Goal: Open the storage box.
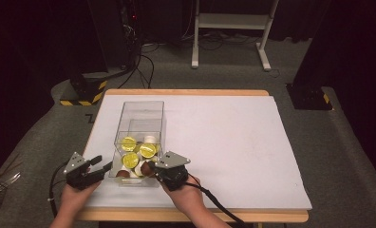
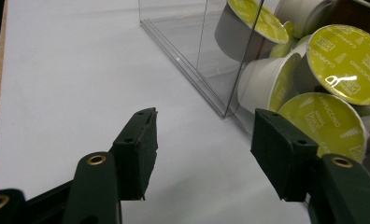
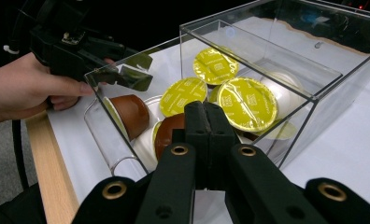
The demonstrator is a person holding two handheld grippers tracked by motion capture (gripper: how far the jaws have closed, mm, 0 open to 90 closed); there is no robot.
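A clear plastic box (image 1: pixel 139 124) lies on the white table cover, its near end open. Inside are several coffee capsules (image 1: pixel 139 154) with yellow-green lids and white or brown bodies. My left gripper (image 1: pixel 103 165) is open beside the box's near left corner. In the left gripper view, the left gripper (image 2: pixel 206 140) has the box wall (image 2: pixel 211 56) and a capsule (image 2: pixel 346 60) just beyond its right pad. My right gripper (image 1: pixel 150 167) is shut with nothing in it. In the right gripper view, the right gripper (image 3: pixel 206 123) sits at the box's near opening, in front of a brown capsule (image 3: pixel 167 133).
The white table cover (image 1: pixel 233 137) stretches wide to the right of the box. The wooden table edge (image 1: pixel 186 216) runs along the front. A white stand (image 1: pixel 233 21) and black bases are on the floor behind. A cable (image 1: pixel 219 202) trails from the right gripper.
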